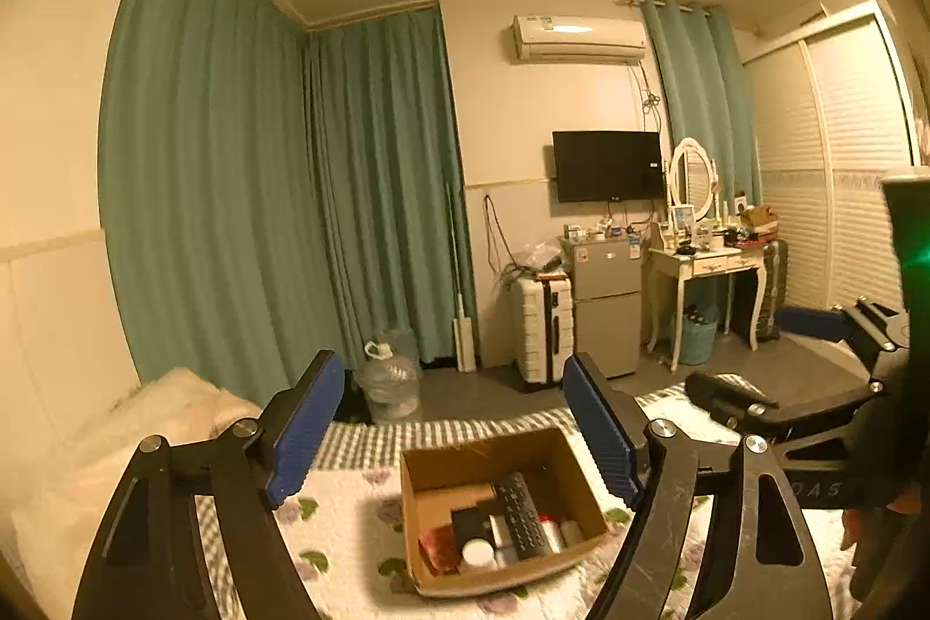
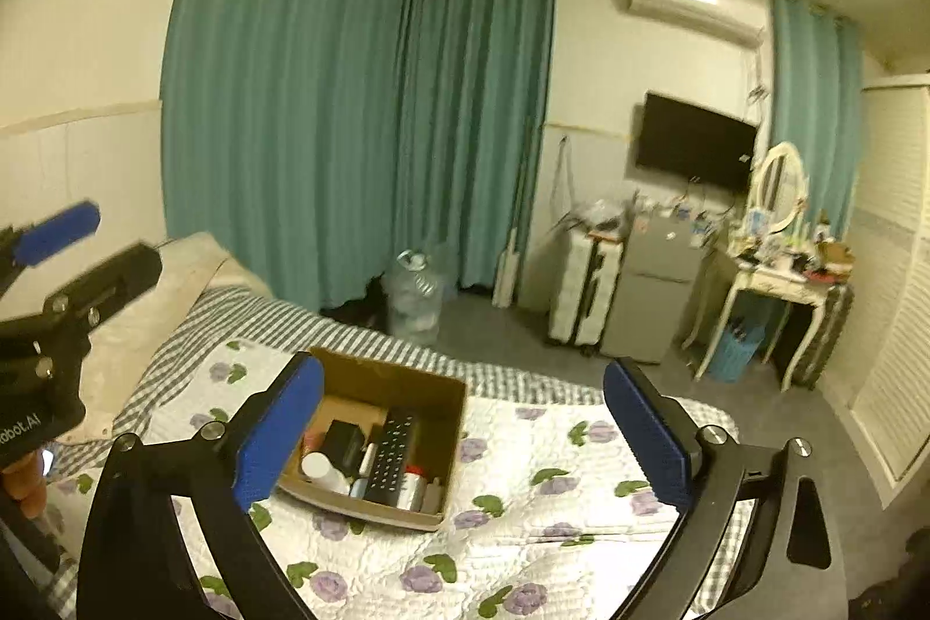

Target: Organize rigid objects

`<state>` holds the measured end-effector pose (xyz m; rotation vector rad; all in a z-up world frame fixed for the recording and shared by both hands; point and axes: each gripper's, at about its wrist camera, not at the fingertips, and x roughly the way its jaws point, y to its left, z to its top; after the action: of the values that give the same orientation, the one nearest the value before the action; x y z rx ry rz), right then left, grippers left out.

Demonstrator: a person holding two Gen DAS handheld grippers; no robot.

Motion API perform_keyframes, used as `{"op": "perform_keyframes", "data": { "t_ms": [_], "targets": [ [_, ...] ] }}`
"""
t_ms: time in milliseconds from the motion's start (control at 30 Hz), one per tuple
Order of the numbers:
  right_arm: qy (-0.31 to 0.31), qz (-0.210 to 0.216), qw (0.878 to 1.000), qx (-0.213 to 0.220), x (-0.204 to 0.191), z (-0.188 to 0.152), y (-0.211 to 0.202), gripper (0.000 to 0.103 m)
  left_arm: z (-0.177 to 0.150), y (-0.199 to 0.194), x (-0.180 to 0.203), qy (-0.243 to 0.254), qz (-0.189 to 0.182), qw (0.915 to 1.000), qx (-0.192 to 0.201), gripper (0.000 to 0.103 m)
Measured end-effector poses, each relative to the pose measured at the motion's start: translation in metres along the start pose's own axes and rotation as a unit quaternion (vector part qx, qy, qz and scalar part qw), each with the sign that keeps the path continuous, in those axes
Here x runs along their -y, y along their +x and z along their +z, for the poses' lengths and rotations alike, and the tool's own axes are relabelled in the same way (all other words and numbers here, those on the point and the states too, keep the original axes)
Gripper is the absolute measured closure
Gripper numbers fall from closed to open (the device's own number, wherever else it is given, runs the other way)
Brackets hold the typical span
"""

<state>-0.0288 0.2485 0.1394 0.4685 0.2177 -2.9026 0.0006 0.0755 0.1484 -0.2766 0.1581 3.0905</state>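
An open cardboard box (image 1: 558, 469) (image 2: 447, 405) sits on the floral quilt of the bed. Inside lie a black remote control (image 1: 520, 512) (image 2: 395, 454), a black box (image 1: 471, 527) (image 2: 344, 440), a white round lid (image 1: 478, 553) (image 2: 317, 464), a red item (image 1: 439, 547) and small bottles (image 2: 415, 489). My left gripper (image 1: 453, 431) is open and empty above the box. My right gripper (image 2: 465, 437) is open and empty, held above the box's right side. Each gripper shows in the other's view, the right one (image 1: 814, 323) and the left one (image 2: 58, 230).
The bed has a floral quilt (image 2: 523, 504) over a striped sheet and a cream pillow (image 1: 163, 416). Beyond the bed's edge stand a water jug (image 1: 388, 384), a white suitcase (image 1: 543, 329), a small fridge (image 1: 607, 300) and a cluttered dressing table (image 1: 706, 265). Teal curtains hang behind.
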Motion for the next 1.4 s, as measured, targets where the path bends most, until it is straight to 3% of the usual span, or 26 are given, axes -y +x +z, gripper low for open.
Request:
{"op": "perform_keyframes", "data": {
  "t_ms": [233, 600, 767, 1400],
  "targets": [
    [0.018, 0.011, 1.0, 0.006, -0.012, -0.03, -0.008, 0.0, -0.027, -0.006, -0.011, -0.004, 0.037, 0.9992, -0.013, 0.021],
    [0.067, 0.018, 0.998, -0.001, -0.012, -0.103, 0.04, 0.0, -0.126, 0.029, -0.027, -0.031, 0.055, 0.9954, -0.072, 0.021],
    [0.075, 0.022, 0.996, -0.046, -0.017, -0.142, 0.068, 0.0, -0.148, 0.044, -0.024, -0.032, 0.053, 0.9932, -0.098, 0.021],
    [0.067, 0.002, 0.997, -0.048, -0.017, -0.148, 0.071, 0.0, -0.161, 0.048, -0.018, -0.037, 0.045, 0.9908, -0.122, 0.021]
  ]
}}
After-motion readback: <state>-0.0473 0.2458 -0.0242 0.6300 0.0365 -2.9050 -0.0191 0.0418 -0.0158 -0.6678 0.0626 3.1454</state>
